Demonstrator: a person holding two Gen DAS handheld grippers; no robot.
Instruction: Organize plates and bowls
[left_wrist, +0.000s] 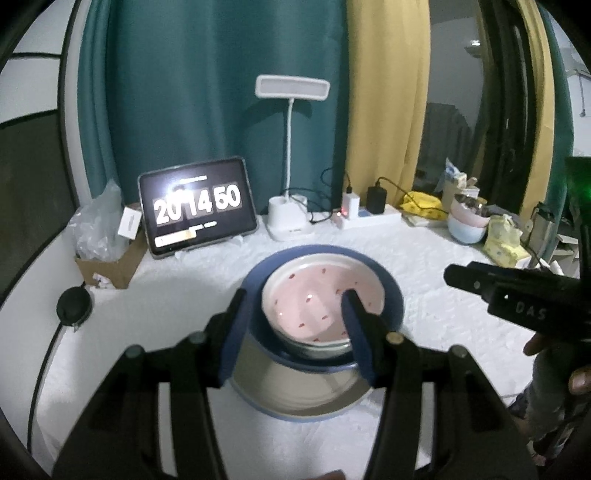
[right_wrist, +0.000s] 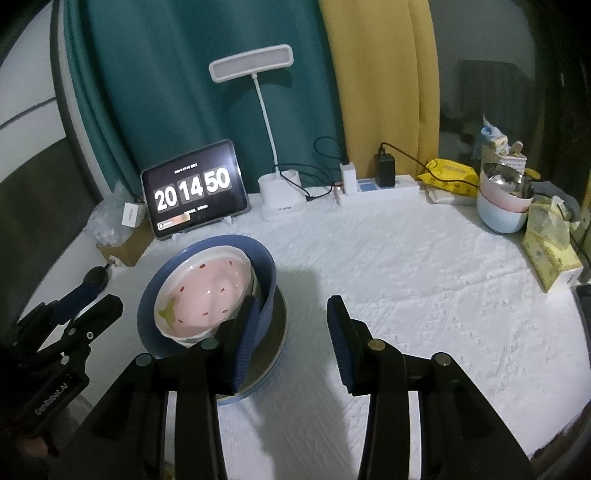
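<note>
On the white quilted tabletop (right_wrist: 406, 280), left of centre, a pink spotted ceramic bowl (right_wrist: 207, 295) nests mouth-up and slightly tilted in a blue bowl (right_wrist: 267, 275), which sits in a wide grey blue-rimmed plate (right_wrist: 275, 354). Left gripper (left_wrist: 295, 325): jaws spread, straddling the pink bowl's near rim without pressing. Right gripper (right_wrist: 291, 339): jaws spread, empty. Open cloth lies to the stack's right; a tablet clock (right_wrist: 194, 190) and white desk lamp (right_wrist: 275, 184) line the far edge.
</note>
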